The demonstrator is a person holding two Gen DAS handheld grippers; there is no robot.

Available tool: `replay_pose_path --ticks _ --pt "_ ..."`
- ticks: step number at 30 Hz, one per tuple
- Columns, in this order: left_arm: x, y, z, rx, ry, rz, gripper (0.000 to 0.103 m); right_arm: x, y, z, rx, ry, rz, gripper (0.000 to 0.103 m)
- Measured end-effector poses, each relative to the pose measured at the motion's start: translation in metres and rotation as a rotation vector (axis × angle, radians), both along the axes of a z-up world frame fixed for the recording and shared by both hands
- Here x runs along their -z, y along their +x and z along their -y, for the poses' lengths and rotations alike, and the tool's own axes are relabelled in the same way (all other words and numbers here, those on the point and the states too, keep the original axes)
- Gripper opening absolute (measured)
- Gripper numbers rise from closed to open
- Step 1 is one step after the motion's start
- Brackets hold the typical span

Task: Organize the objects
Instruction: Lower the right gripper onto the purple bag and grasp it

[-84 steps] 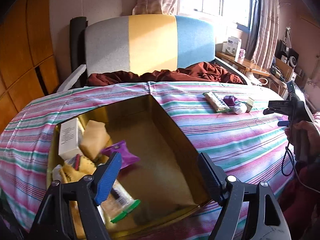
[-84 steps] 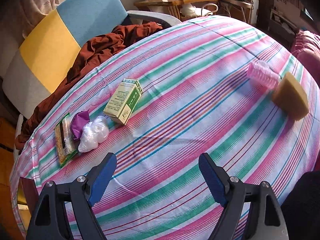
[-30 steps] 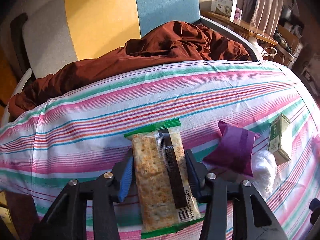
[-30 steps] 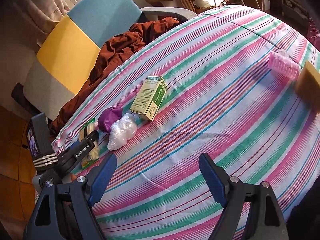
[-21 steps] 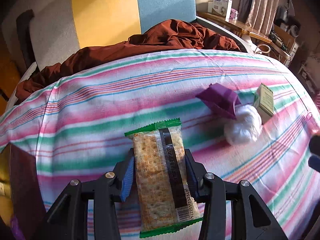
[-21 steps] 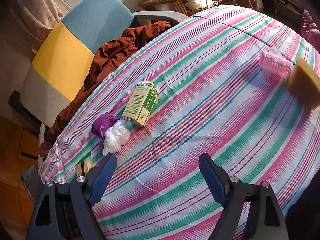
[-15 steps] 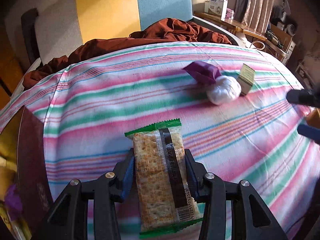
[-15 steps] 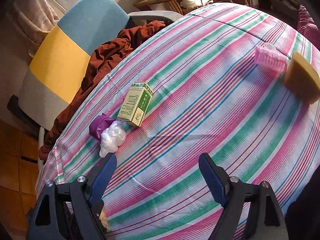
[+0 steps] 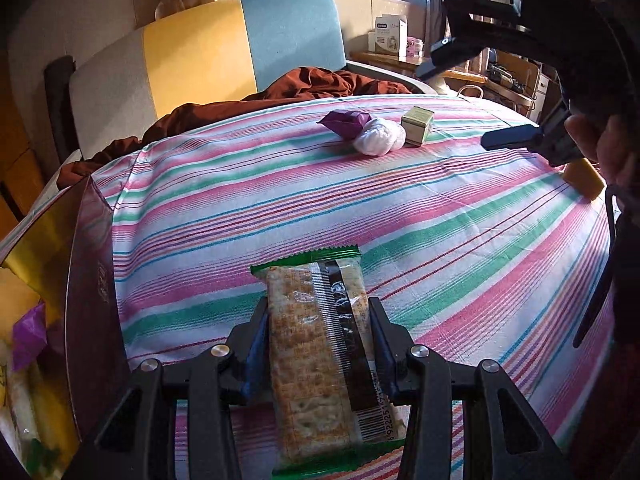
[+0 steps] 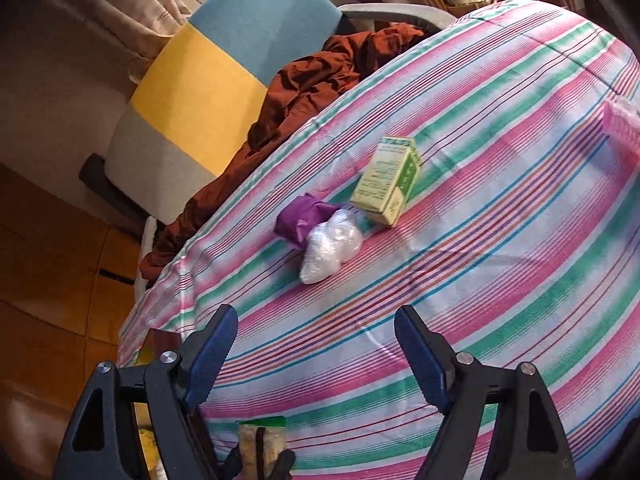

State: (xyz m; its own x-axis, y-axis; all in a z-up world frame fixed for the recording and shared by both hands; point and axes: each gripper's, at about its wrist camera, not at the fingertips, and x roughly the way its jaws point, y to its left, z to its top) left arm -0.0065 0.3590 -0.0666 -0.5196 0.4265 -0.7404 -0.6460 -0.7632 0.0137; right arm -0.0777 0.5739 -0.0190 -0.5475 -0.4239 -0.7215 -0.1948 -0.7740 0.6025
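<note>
Writing first: the cracker packet (image 9: 320,356) carries a barcode near its lower end with digits reading roughly "692225", plus a dark band of lettering too blurred to read. The green box (image 10: 387,181) has print on its pale face, too small to make out, and there's faint script on the dark wall of the box (image 9: 94,292) at left, also illegible.

Now the left hand-held gripper (image 9: 318,344): jaws pressed tight on both long sides of the cracker packet, holding it above the striped cloth (image 9: 420,208) on the counter. The packet is clear wrap with green crimped ends, pale square crackers showing through, pointing away from the camera. It sits just right of the box's dark wall.

Over on the right, the right hand-held gripper (image 10: 314,354) is spread wide, blue pads well apart, nothing between them, hovering over the cloth. In the left view it hangs at upper right.

Further along the counter: a purple wrapper (image 10: 302,216) touching a white plastic bundle (image 10: 332,244), with the green box just beside them. A pink item (image 10: 622,128) lies at the far right edge, and a yellow sponge (image 9: 584,178) sits near the right hand (image 9: 612,148).
</note>
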Motion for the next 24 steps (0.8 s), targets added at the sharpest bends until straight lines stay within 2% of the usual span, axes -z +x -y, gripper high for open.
replay_pose_path --ticks 3,9,20,21,22,23,24 --pt "0.001 -0.002 0.004 0.003 0.026 0.004 0.046 -0.003 -0.014 0.013 -0.050 -0.028 0.006 0.079" --pt "0.001 -0.003 0.007 0.007 0.060 0.018 0.046 -0.016 -0.065 0.030 -0.043 0.056 0.022 0.078" --pt "0.003 -0.005 0.011 0.015 0.096 0.040 0.046 0.035 -0.142 0.053 -0.052 0.213 0.220 0.066" --pt "0.003 -0.006 0.011 0.016 0.098 0.042 0.046 0.039 -0.145 0.054 -0.054 0.221 0.225 0.064" --pt "0.003 -0.006 0.012 0.017 0.100 0.043 0.046 0.043 -0.149 0.057 -0.062 0.231 0.232 0.058" --pt "0.004 -0.006 0.012 0.018 0.102 0.044 0.046 0.047 -0.151 0.060 -0.072 0.251 0.238 0.048" --pt "0.004 -0.006 0.012 0.019 0.103 0.045 0.046 0.049 -0.152 0.063 -0.080 0.280 0.233 0.047"
